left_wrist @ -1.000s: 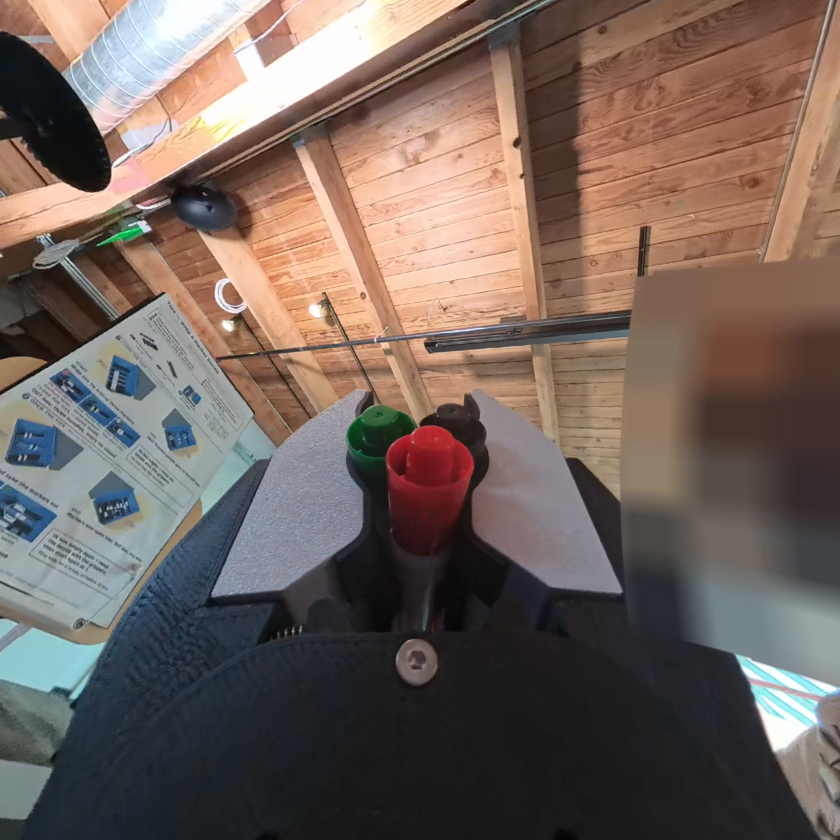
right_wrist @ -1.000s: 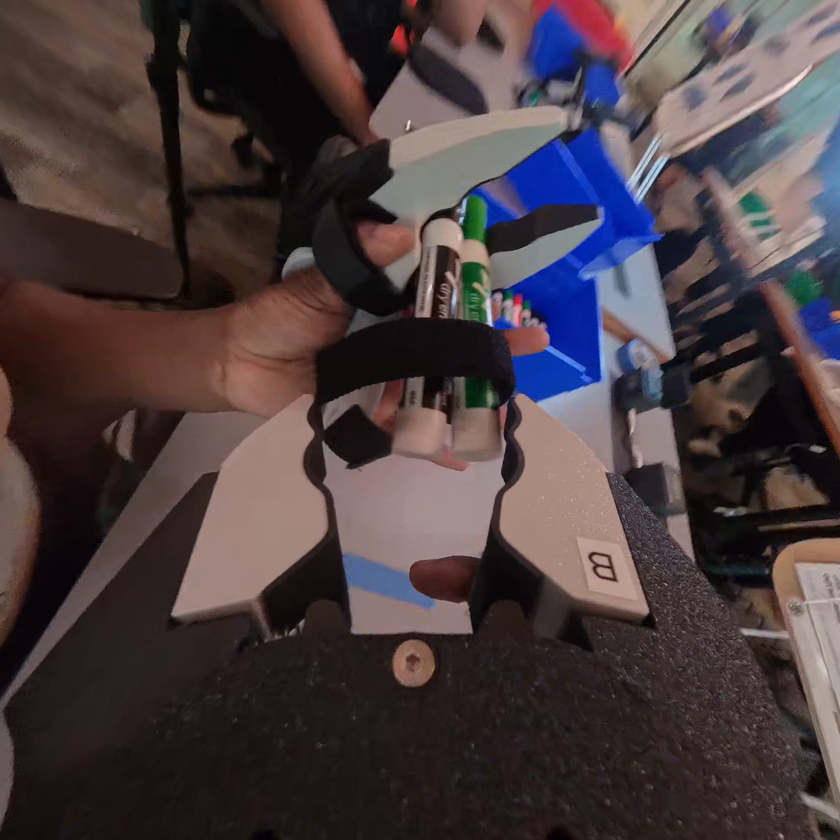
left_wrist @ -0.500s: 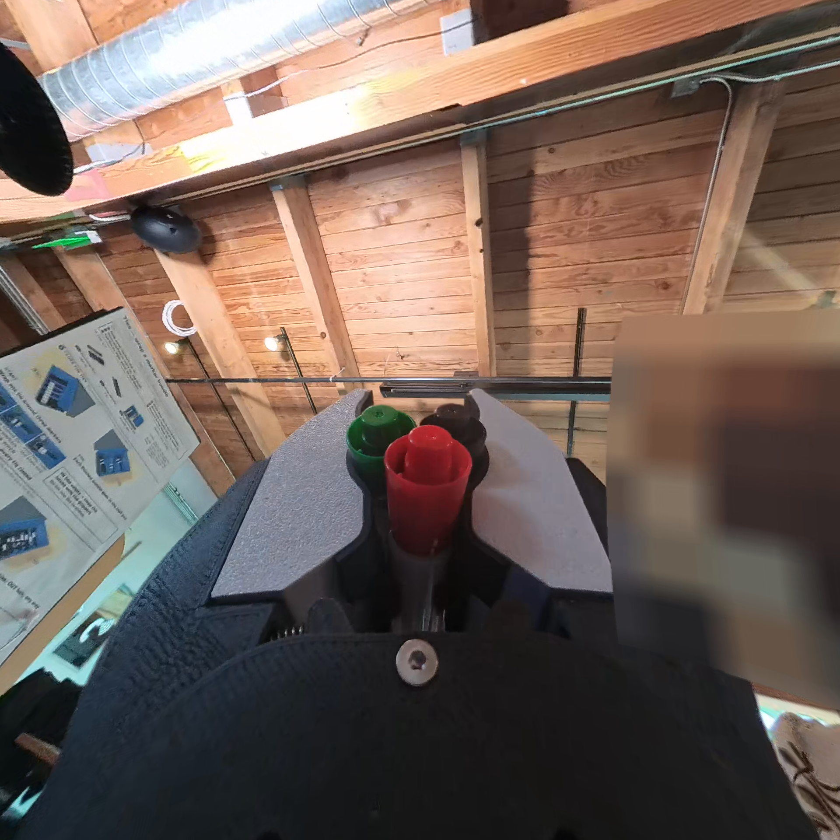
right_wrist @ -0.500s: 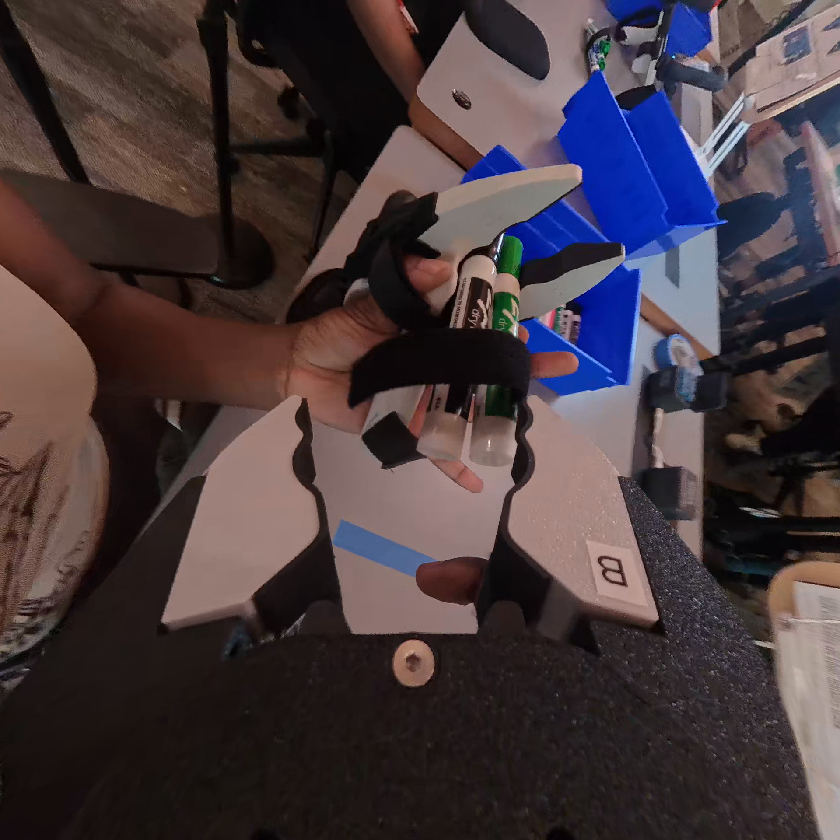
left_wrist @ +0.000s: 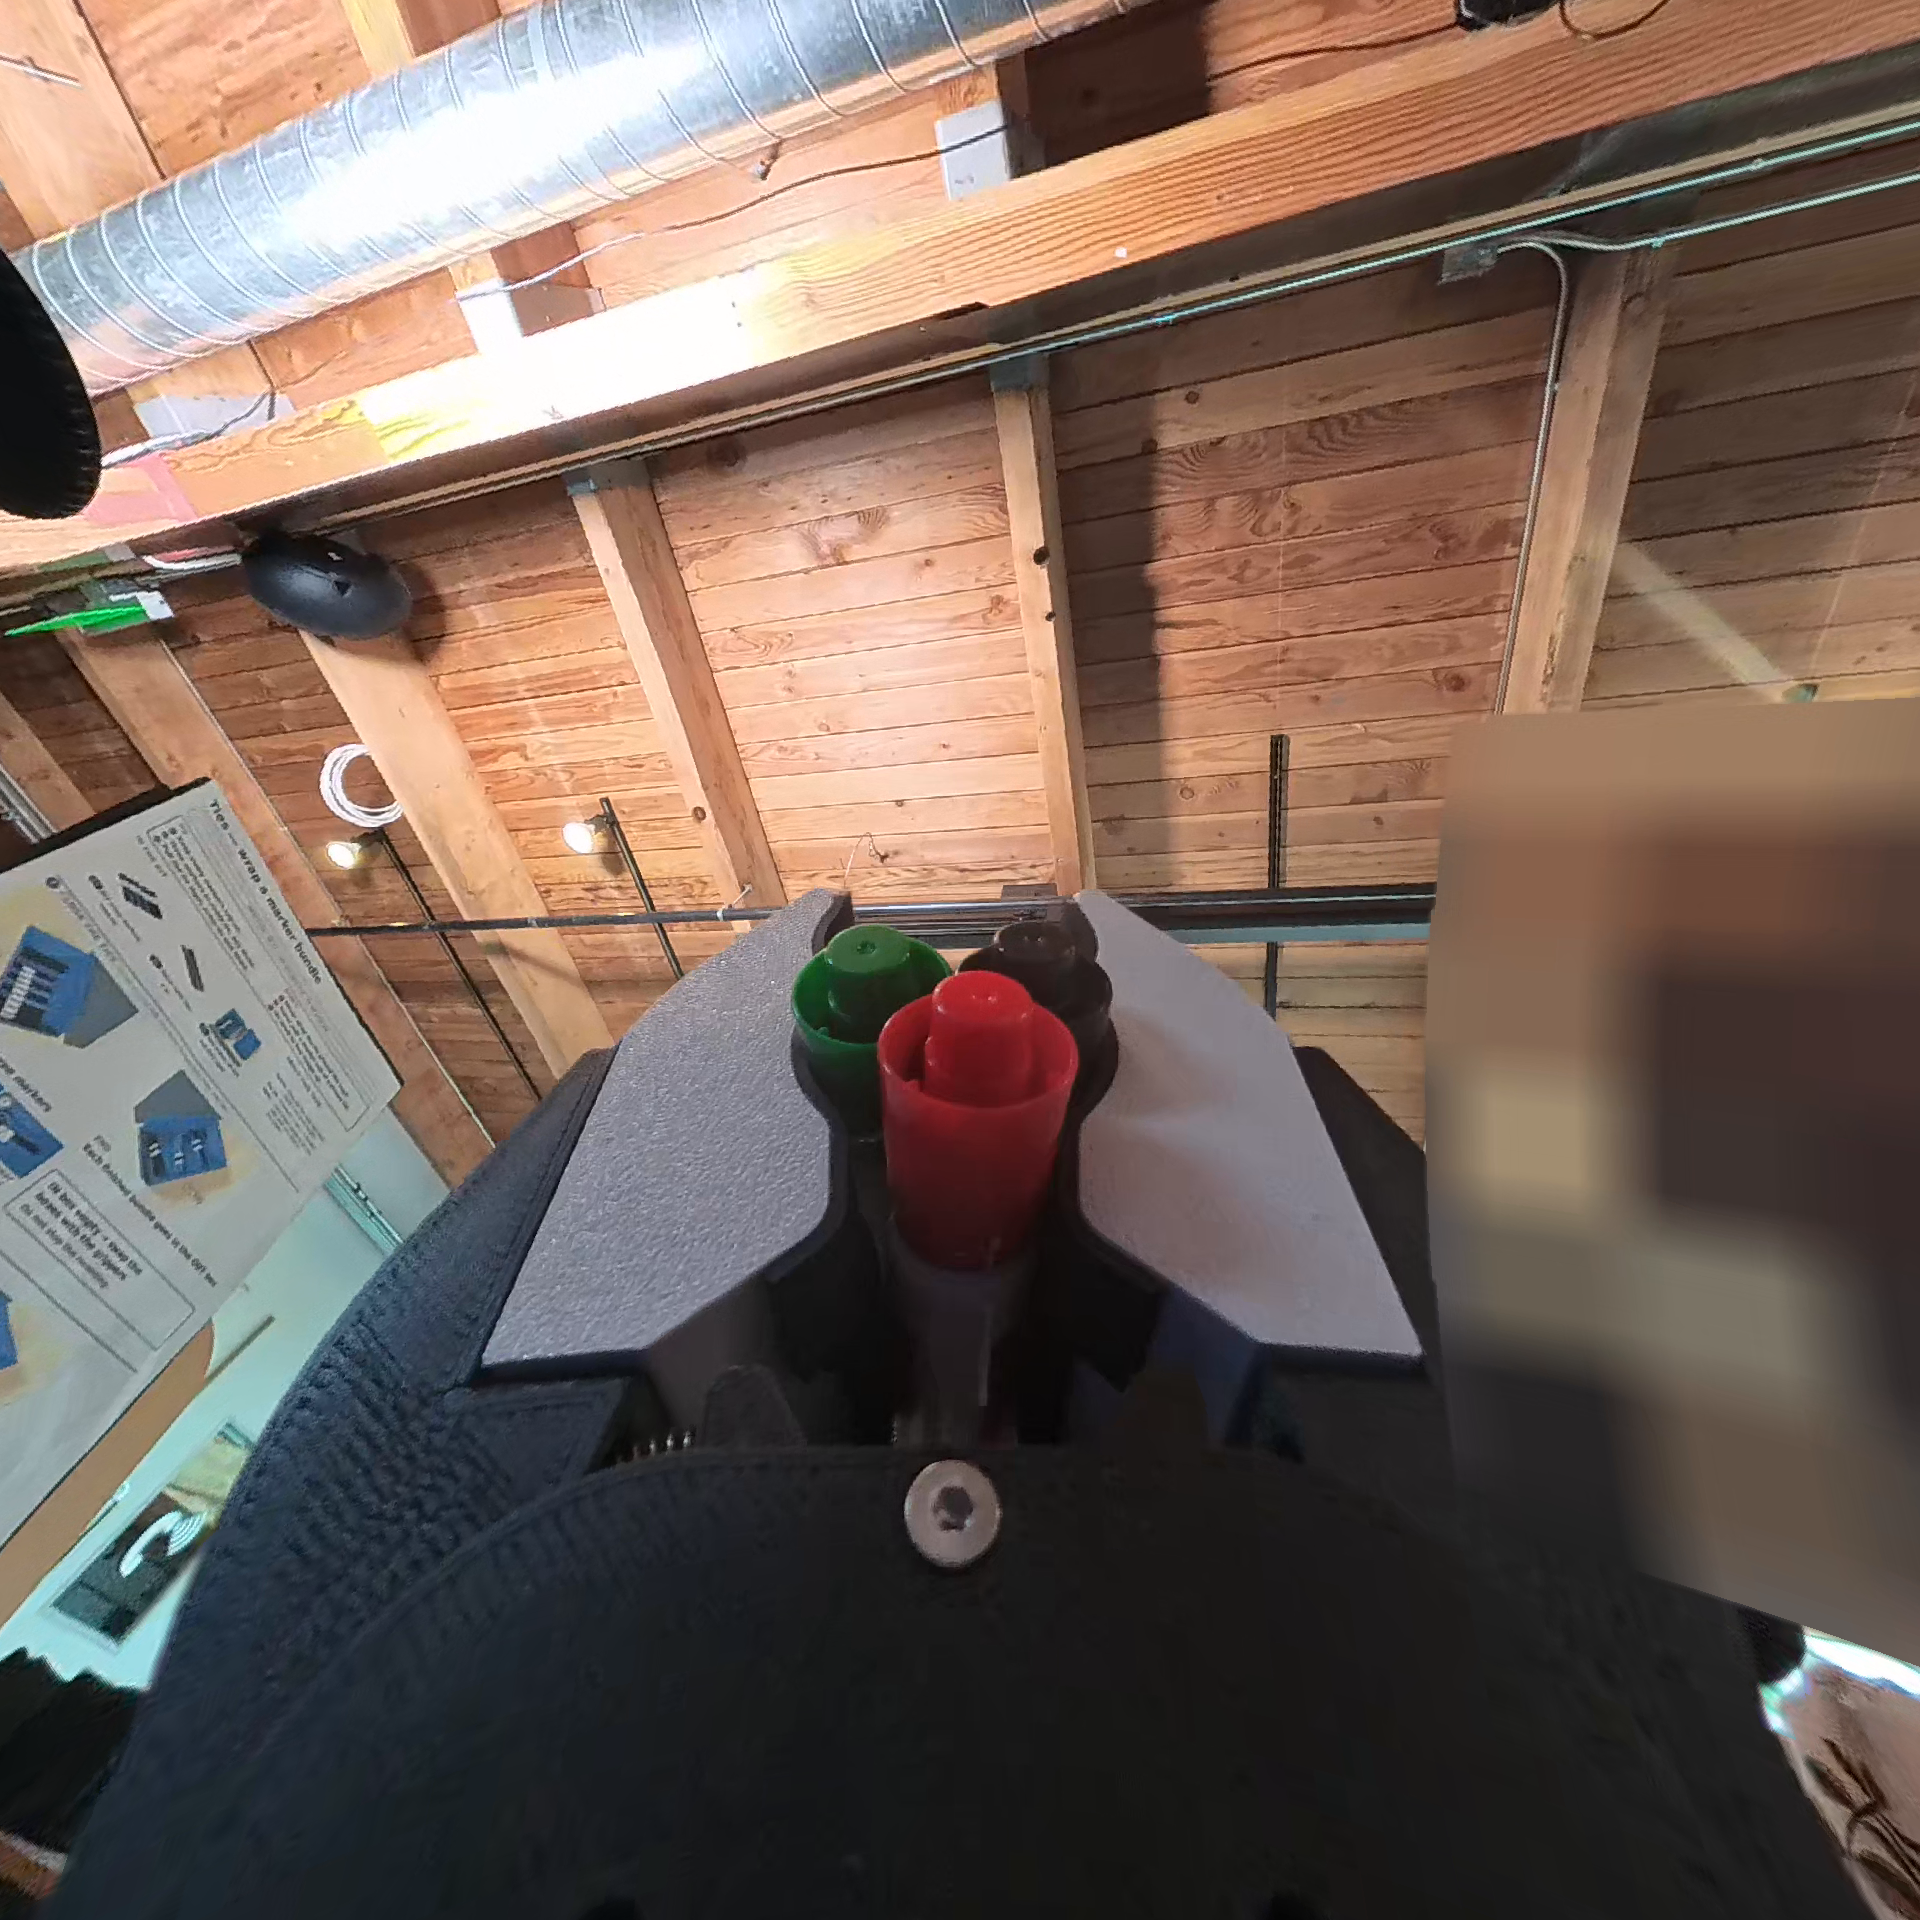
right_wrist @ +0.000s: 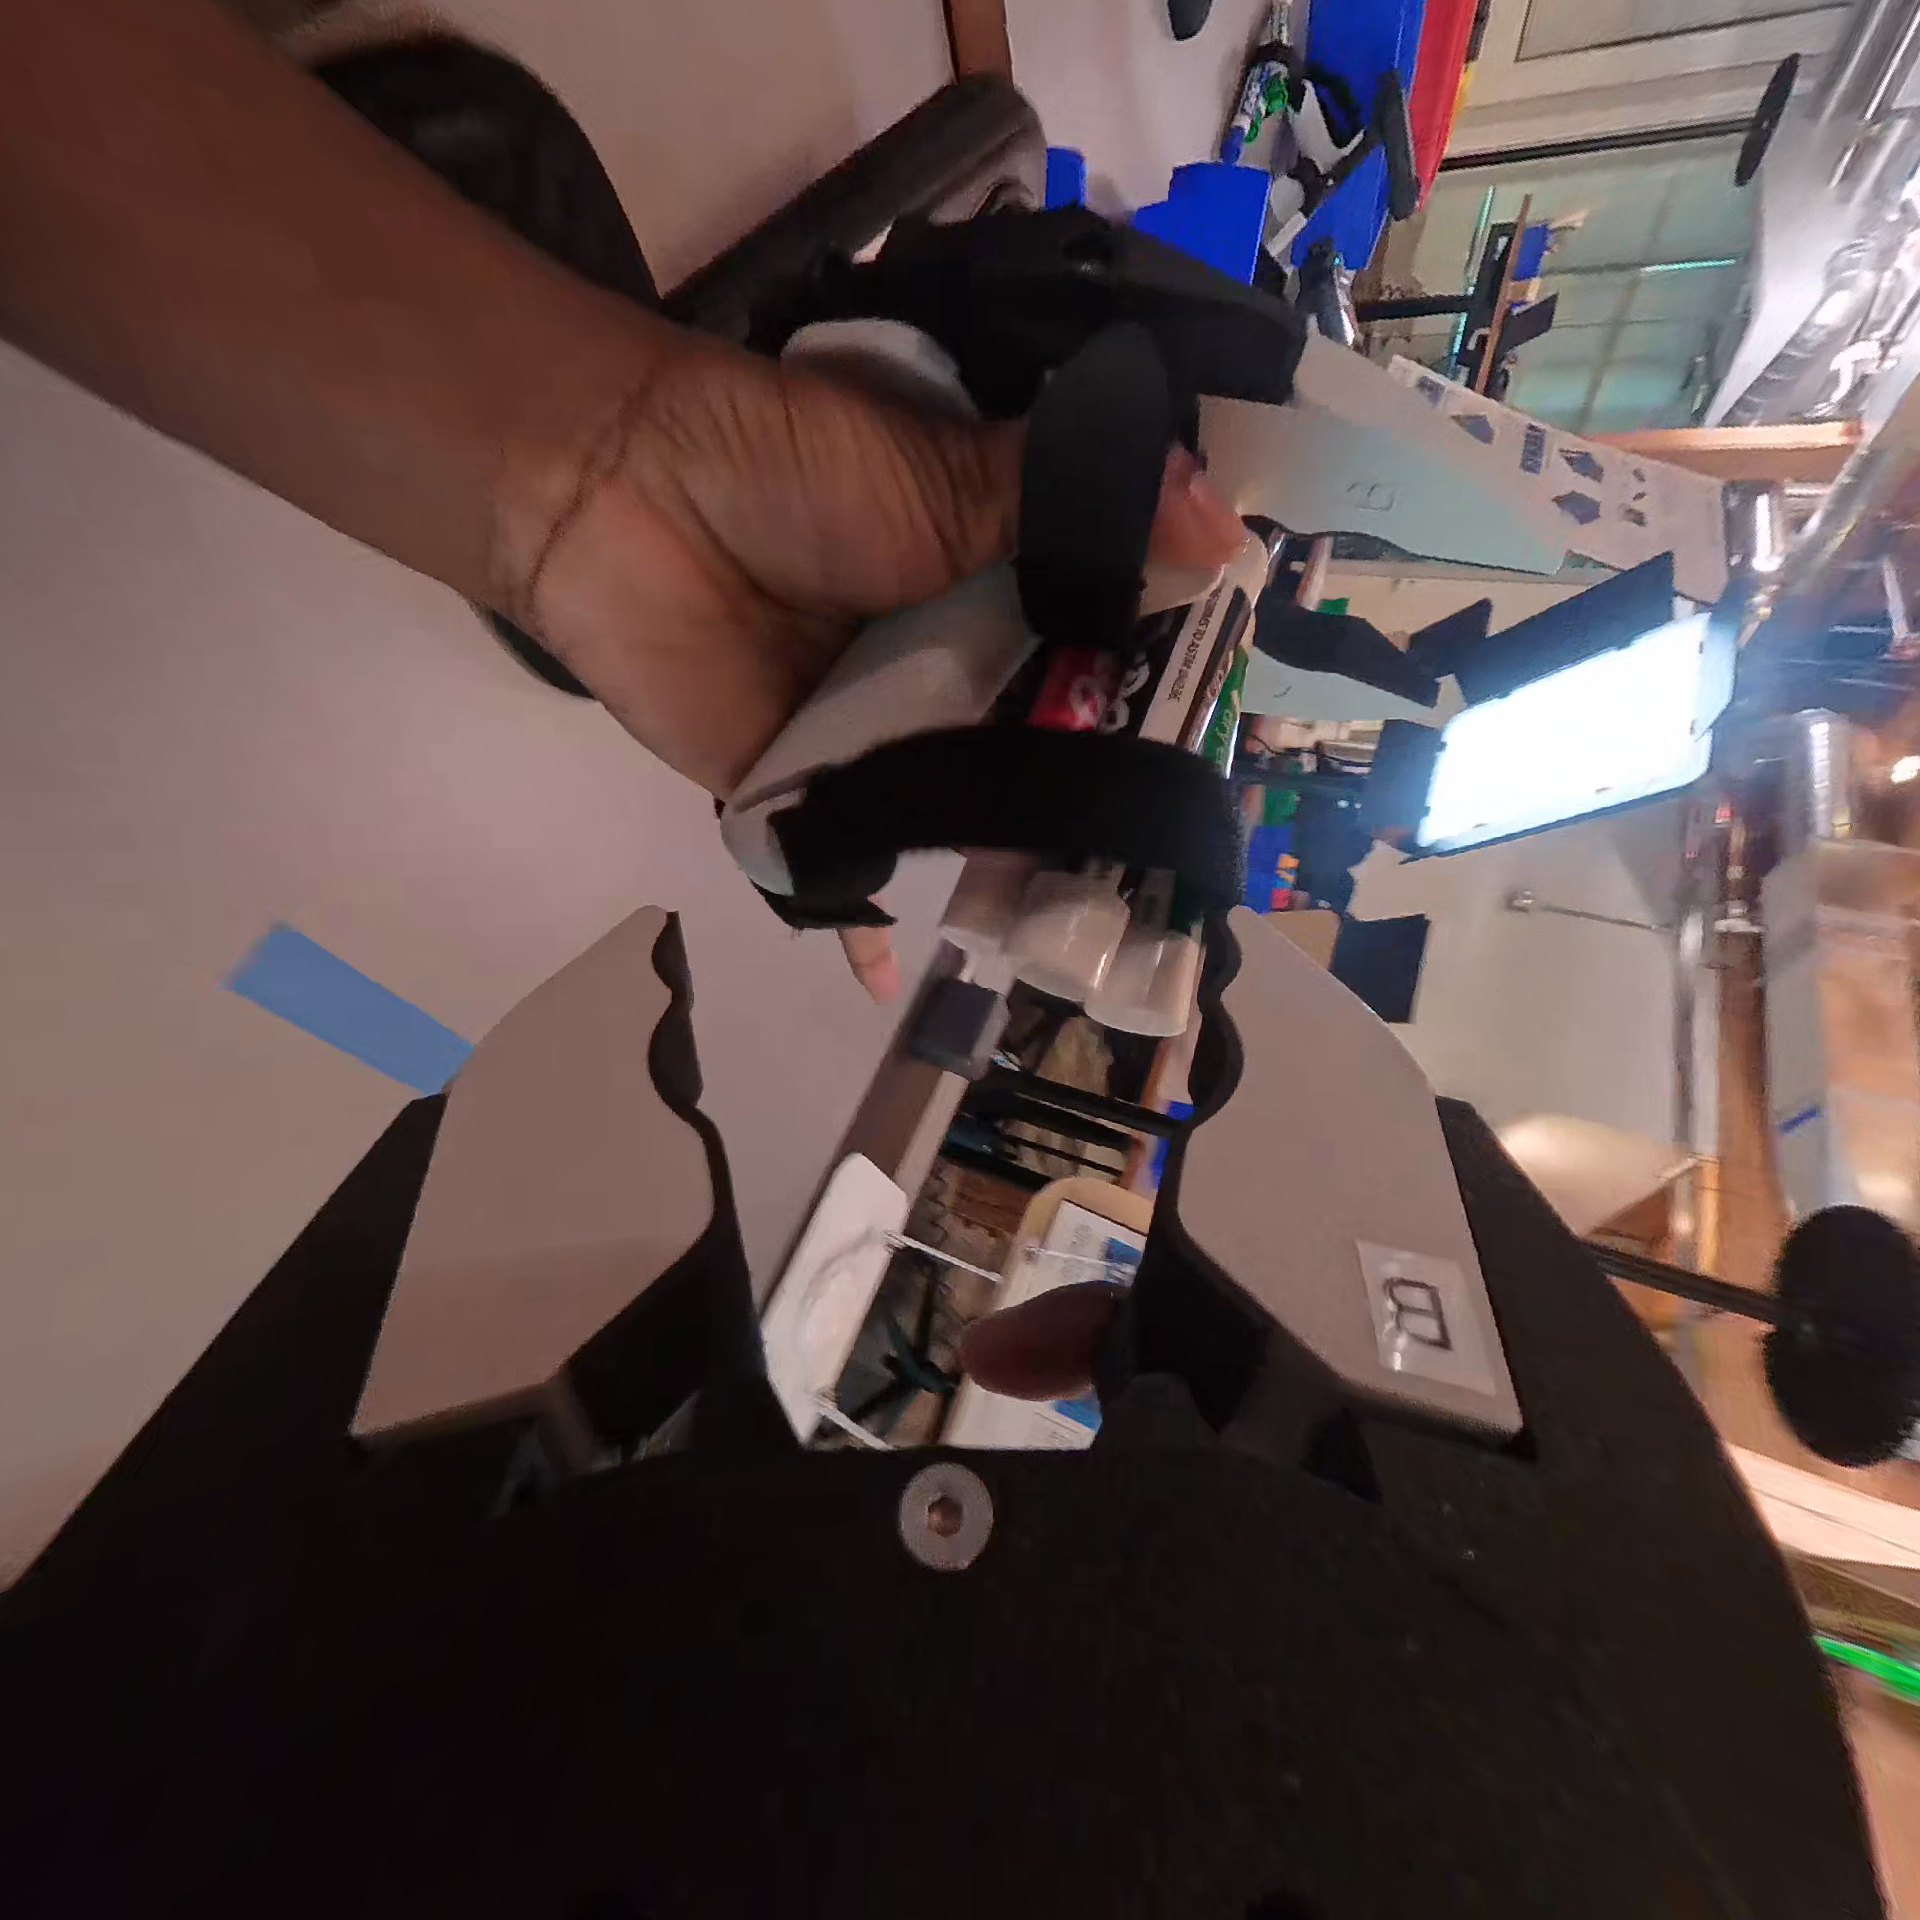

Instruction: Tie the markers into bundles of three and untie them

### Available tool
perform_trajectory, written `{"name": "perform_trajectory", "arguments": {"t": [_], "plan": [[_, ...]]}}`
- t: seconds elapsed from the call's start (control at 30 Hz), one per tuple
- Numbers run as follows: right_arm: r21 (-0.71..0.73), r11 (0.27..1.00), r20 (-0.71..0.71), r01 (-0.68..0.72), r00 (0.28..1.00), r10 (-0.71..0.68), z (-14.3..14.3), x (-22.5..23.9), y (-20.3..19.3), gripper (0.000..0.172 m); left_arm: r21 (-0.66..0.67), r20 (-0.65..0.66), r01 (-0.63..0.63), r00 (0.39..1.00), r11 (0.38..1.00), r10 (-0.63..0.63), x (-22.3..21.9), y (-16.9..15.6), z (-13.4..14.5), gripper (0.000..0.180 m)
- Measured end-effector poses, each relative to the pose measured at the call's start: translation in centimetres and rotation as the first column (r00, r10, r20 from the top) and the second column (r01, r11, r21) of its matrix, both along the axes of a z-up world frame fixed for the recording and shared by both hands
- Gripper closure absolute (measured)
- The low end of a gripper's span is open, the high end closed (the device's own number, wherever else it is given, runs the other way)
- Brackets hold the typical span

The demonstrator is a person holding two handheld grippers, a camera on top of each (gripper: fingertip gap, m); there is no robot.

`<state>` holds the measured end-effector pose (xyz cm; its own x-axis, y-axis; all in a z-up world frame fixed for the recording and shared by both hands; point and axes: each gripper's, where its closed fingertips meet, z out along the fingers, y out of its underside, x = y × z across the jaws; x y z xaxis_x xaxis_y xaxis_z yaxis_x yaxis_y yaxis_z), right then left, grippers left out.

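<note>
Glossy red plastic marker cap (left_wrist: 971,1127), matt grainy grey gripper fingers (left_wrist: 675,1153), fuzzy black cloth strap (right_wrist: 1023,800), knotty wooden plank ceiling (left_wrist: 1247,623), ribbed shiny metal duct (left_wrist: 416,187)

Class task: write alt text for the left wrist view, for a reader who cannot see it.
The left gripper, pointing up at a wooden plank ceiling, clamps three upright markers: a red cap nearest, a green cap and a black cap behind. A silver duct crosses overhead; a poster hangs left.

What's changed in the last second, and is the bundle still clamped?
The right tool has swung round, so the bundle now sits against a different background, and its fingers stand a bit wider, holding nothing. Unchanged: the left tool stays clamped on the three markers, and the black strap still wraps them.
</note>
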<state>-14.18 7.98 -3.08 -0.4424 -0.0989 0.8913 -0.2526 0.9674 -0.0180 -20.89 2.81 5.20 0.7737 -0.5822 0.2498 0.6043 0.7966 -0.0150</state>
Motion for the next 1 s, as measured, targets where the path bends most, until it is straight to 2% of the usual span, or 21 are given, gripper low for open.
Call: {"name": "perform_trajectory", "arguments": {"t": [0.13, 0.37, 0.5, 0.57, 0.63, 0.7, 0.73, 0.77, 0.8, 0.83, 0.87, 0.9, 0.93, 0.97, 1.0], "plan": [[-0.221, 0.975, 0.106, -0.008, 0.994, 0.032, 0.5, 0.4, -0.8, 0.079, 0.000, 0.004, 0.027, 1.000, 1.000, -0.027, 0.2, 0.0, 0.1, 0.142], [-0.376, 0.920, 0.276, 0.112, 0.961, -0.004, 0.2, 0.3, -0.9, 0.063, -0.051, 0.047, 0.019, 0.999, 0.999, -0.017, 0.4, 0.7, -1.2, 0.142], [-0.555, 0.815, 0.373, 0.165, 0.925, 0.067, 0.7, 0.9, -1.5, 0.061, -0.055, 0.110, 0.043, 0.993, 0.998, -0.037, -0.5, 1.2, -2.6, 0.142], [-0.541, 0.802, 0.404, 0.254, 0.914, -0.017, -0.1, 0.3, -0.7, 0.057, -0.054, 0.122, 0.031, 0.992, 0.998, -0.025, -0.8, 1.4, -3.1, 0.142], [-0.468, 0.827, 0.423, 0.312, 0.900, -0.100, -1.3, 0.0, 0.1, 0.040, -0.074, 0.116, -0.004, 0.993, 0.997, 0.013, -1.0, 1.5, -3.4, 0.142], [-0.586, 0.731, 0.540, 0.349, 0.841, 0.031, -1.2, 0.8, -1.6, 0.047, -0.074, 0.115, -0.016, 0.993, 0.997, 0.025, -1.1, 1.5, -3.7, 0.142], [-0.589, 0.711, 0.583, 0.384, 0.812, 0.044, -1.2, 0.8, -1.5, 0.045, -0.079, 0.120, -0.013, 0.993, 0.997, 0.023, -1.3, 1.7, -3.9, 0.142], [-0.604, 0.700, 0.536, 0.381, 0.844, 0.003, -0.2, 0.0, -0.4, 0.042, -0.092, 0.119, -0.014, 0.993, 0.996, 0.025, -1.4, 2.0, -4.1, 0.142], [-0.680, 0.648, 0.470, 0.344, 0.882, 0.025, 1.9, -0.3, 0.0, 0.052, -0.110, 0.116, -0.021, 0.993, 0.994, 0.034, -1.5, 2.2, -4.4, 0.142], [-0.749, 0.584, 0.465, 0.312, 0.876, 0.128, 3.2, 0.4, -0.6, 0.069, -0.127, 0.120, -0.037, 0.991, 0.991, 0.052, -1.8, 2.3, -4.8, 0.142], [-0.716, 0.614, 0.511, 0.332, 0.849, 0.137, 2.7, 0.8, -0.6, 0.072, -0.137, 0.128, -0.047, 0.990, 0.990, 0.065, -2.2, 2.2, -5.3, 0.142], [-0.639, 0.685, 0.499, 0.350, 0.866, 0.024, 2.3, 0.3, 0.8, 0.062, -0.145, 0.136, -0.052, 0.988, 0.988, 0.072, -2.5, 2.0, -5.8, 0.142], [-0.685, 0.665, 0.397, 0.298, 0.918, -0.003, 4.4, 0.1, 1.8, 0.066, -0.158, 0.142, -0.060, 0.986, 0.986, 0.083, -2.8, 1.7, -6.3, 0.142], [-0.825, 0.527, 0.319, 0.203, 0.938, 0.138, 6.9, 1.0, 1.3, 0.068, -0.166, 0.144, -0.065, 0.986, 0.984, 0.090, -3.0, 1.6, -6.4, 0.142], [-0.873, 0.444, 0.333, 0.204, 0.912, 0.237, 6.6, 1.4, 0.9, 0.070, -0.157, 0.144, -0.055, 0.987, 0.986, 0.078, -3.0, 1.4, -6.4, 0.142]]}}
